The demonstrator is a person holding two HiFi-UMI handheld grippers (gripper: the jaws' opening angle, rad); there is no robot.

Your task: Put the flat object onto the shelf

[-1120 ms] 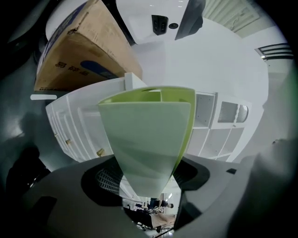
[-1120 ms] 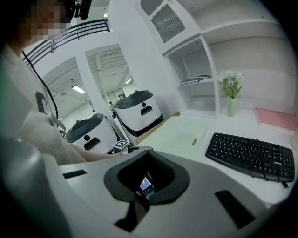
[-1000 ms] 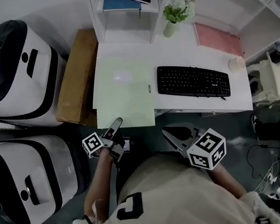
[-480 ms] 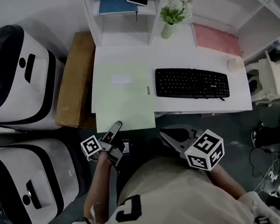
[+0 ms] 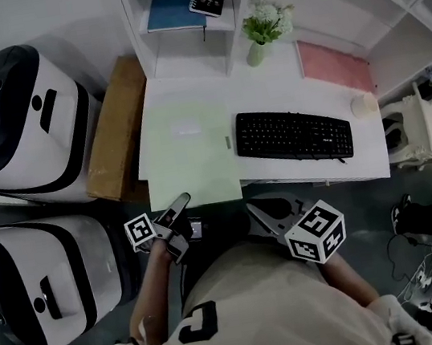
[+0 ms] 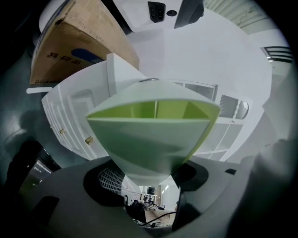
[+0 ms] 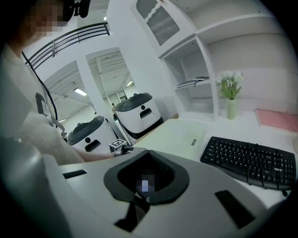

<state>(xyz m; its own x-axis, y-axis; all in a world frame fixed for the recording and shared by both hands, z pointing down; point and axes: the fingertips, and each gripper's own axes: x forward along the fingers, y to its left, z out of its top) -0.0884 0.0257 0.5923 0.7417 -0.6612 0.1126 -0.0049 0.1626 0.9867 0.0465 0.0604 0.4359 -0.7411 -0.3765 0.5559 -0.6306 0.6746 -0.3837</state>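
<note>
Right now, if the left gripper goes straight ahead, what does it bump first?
The green folder: its near corner sits right ahead of the left gripper, whose fingers are open. Whether it already touches them, I cannot tell.

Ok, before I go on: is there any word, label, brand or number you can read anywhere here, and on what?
No text here can be read outright.
Cardboard box: dark print and a blue mark, too blurred to read.
Green folder: a pale label, too small to read.
Keyboard: key legends too small to read.
Person's shirt: one dark mark, not legible as a letter.
</note>
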